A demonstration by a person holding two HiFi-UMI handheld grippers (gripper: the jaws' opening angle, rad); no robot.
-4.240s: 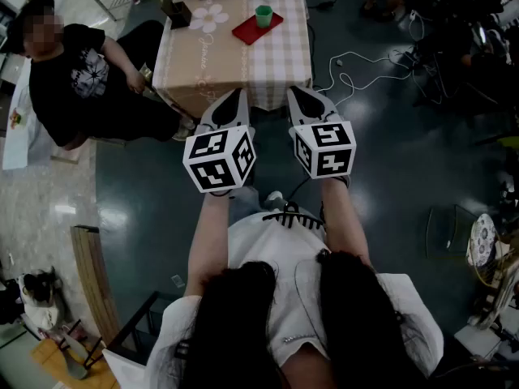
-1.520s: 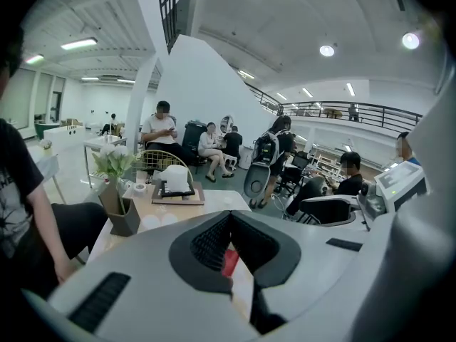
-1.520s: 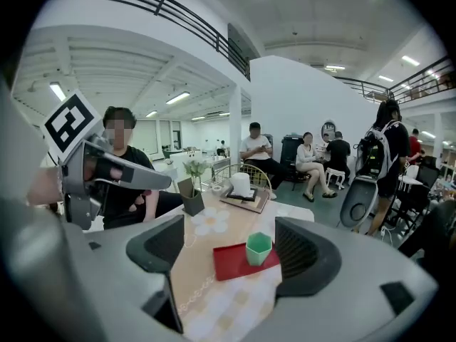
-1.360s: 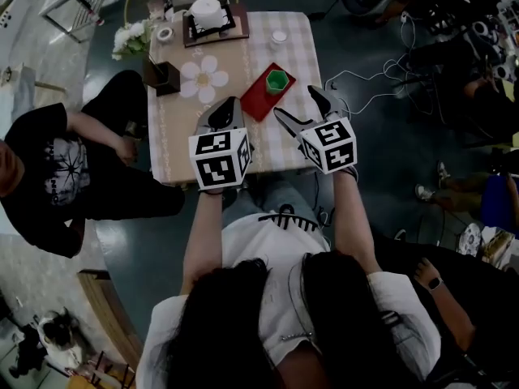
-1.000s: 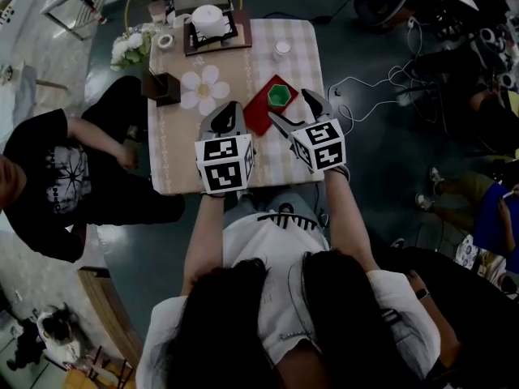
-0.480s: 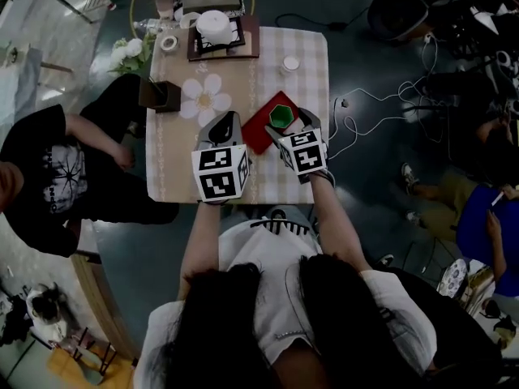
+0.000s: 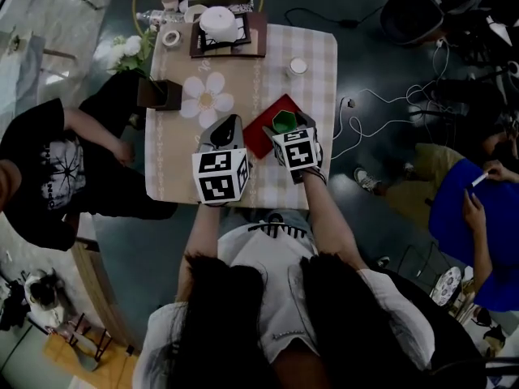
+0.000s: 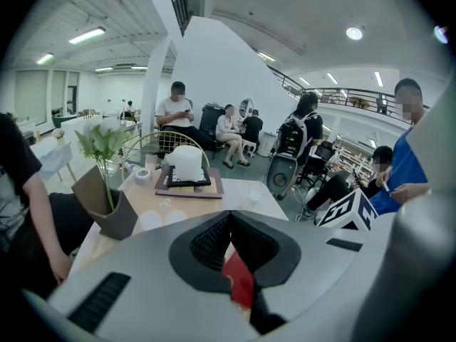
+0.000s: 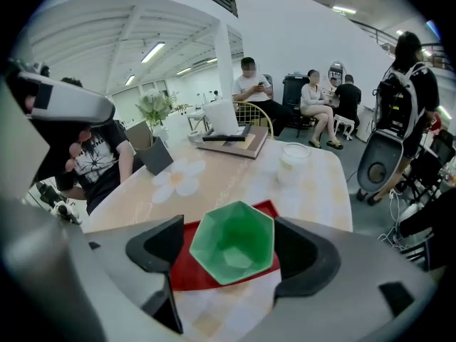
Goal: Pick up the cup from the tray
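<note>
A green hexagonal cup (image 9: 234, 242) stands on a red tray (image 9: 184, 268) on the checked tablecloth. My right gripper (image 9: 231, 251) is open, with one jaw on each side of the cup; the right pad (image 9: 308, 256) is almost at its rim, and a strip of tray shows by the left one. In the head view the cup (image 7: 284, 121) and tray (image 7: 263, 126) lie just past the right gripper (image 7: 287, 130). My left gripper (image 7: 228, 123) hovers left of the tray. In its own view the left gripper (image 8: 229, 219) is shut on nothing, with red tray showing below the pads.
On the table (image 7: 178, 168) are a white flower mat (image 7: 204, 100), a brown vase with flowers (image 7: 152, 91), a white pot on a dark tray (image 7: 220, 24) and a small white jar (image 7: 298, 67). A seated person (image 7: 49, 160) is on the left; cables (image 7: 381, 112) lie on the floor to the right.
The view has closed in on the table. My right gripper has moved forward until its jaws flank the green cup. The left gripper has stayed beside the tray.
</note>
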